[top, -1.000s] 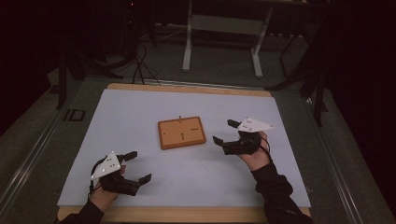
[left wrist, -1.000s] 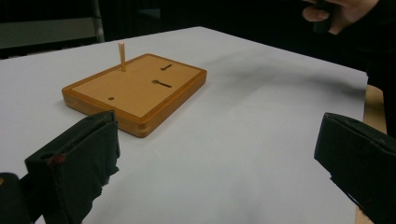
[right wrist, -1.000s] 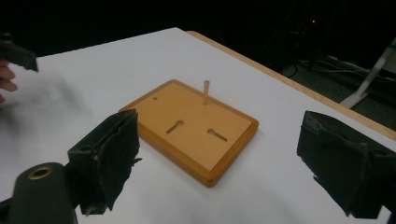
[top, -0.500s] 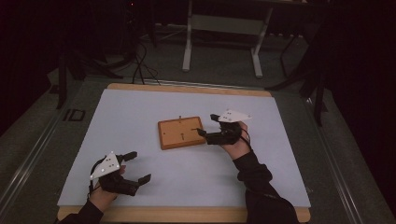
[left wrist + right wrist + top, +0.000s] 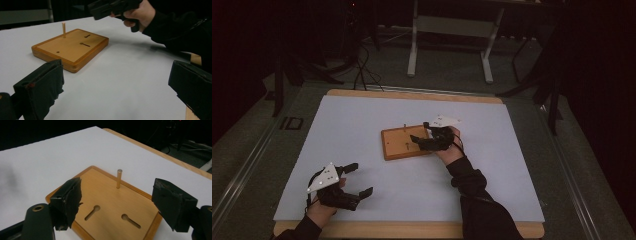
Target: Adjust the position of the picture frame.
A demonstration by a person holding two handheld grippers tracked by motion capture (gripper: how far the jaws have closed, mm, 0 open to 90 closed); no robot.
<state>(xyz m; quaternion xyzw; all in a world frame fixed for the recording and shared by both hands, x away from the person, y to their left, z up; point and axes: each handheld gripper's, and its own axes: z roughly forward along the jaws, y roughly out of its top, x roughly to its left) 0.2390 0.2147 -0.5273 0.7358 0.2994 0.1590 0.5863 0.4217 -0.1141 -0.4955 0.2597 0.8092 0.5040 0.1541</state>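
A flat wooden board [image 5: 398, 145] lies in the middle of the white sheet. One thin peg [image 5: 404, 126] stands upright near its far edge, and two keyhole slots [image 5: 92, 212] are cut into its top. My right gripper [image 5: 419, 131] hovers over the board's right part. It is open, its jaws have just been closing a little, and nothing is between them. In the right gripper view the peg [image 5: 119, 178] stands beyond the gap between the jaws. My left gripper [image 5: 362, 178] rests open near the front left of the sheet and holds nothing. It points toward the board [image 5: 71, 47].
The white sheet [image 5: 512, 165] covers a wooden table whose edge [image 5: 412, 230] shows at the front. A metal stand's legs [image 5: 447, 60] sit on the floor behind the table. The room around is dark.
My right gripper has moved left and down, from the bare sheet right of the board to above the board's right part. The left gripper has stayed in place.
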